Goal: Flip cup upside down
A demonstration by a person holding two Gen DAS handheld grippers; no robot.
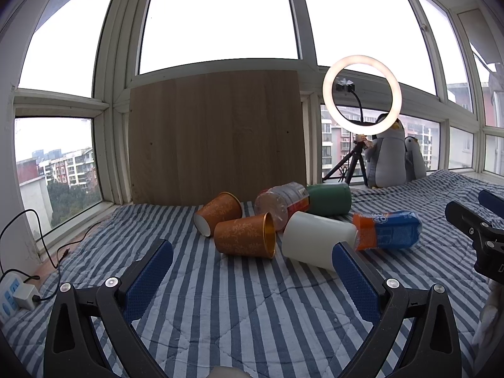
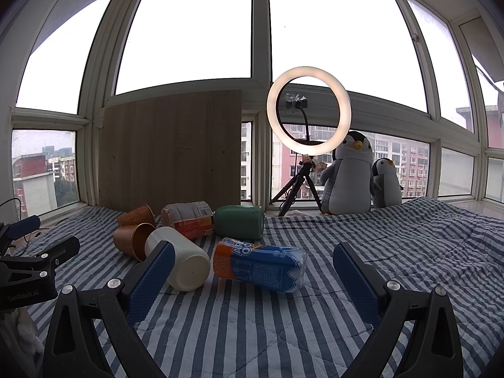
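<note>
On a blue-and-white striped quilt (image 1: pixel 239 308) spread before a bay of windows, a small heap of containers lies toppled. Nearest the left tool (image 1: pixel 252 271) is a white cup (image 1: pixel 315 239) on its side, its closed base towards the right wrist camera; it touches the blue pad of that tool's right finger in the left wrist view, though whether they really meet or merely overlap cannot be told. Just left of the white cup lies an orange patterned cup (image 1: pixel 244 236) with a gold-lined mouth facing right, and behind it a second orange patterned cup (image 1: pixel 219 212), also on its side, with its white base turned left. A clear plastic bottle (image 1: pixel 280 203) with a red-and-white label rests behind them, touching a dark green cup (image 1: pixel 330 200) that lies sideways further back. To the right of the white cup lies a crumpled blue and orange bottle (image 1: pixel 387 230).

The left tool stands wide open with nothing between its fingers. The right tool (image 2: pixel 252 271) is likewise spread wide and empty; the blue and orange bottle (image 2: pixel 258 267) lies beyond the gap, not gripped. Each tool shows at the edge of the other's view, side by side and apart.

A wooden board (image 1: pixel 217 138) leans upright against the window frame behind the heap. To its right stand a lit ring light (image 1: pixel 362 94) on a tripod and two plush penguins (image 2: pixel 349 176). A power strip (image 1: pixel 12 296) with a black cable sits at the quilt's left edge.
</note>
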